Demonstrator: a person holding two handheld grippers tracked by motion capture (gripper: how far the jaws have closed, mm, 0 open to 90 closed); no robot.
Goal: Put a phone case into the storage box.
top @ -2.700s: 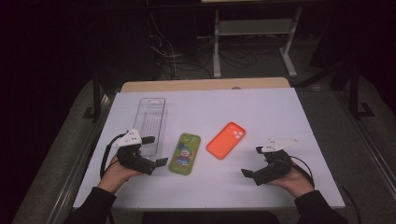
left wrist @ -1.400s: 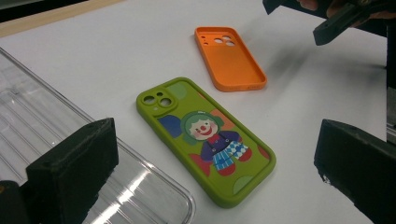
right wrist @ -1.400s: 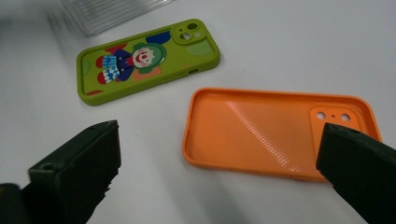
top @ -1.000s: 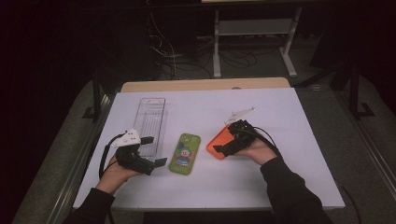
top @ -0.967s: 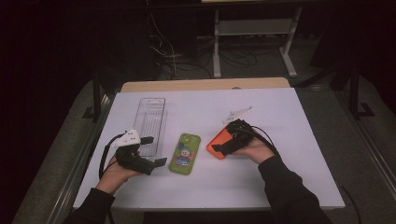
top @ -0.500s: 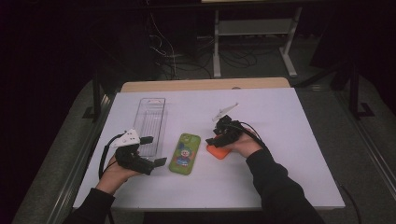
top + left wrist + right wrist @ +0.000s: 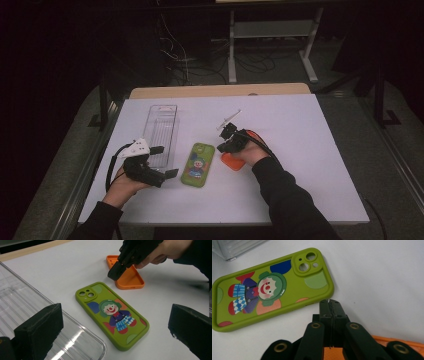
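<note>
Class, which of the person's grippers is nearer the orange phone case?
Right. The right gripper is over the orange phone case; the left gripper sits beyond the green case.

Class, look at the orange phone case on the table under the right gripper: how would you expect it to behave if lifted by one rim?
The orange case is an open, thin-walled shell, so probably light and somewhat bendy. Lying flat, hollow side up, it should slide rather than roll or tip. Its matte surface probably grips fairly well.
</note>
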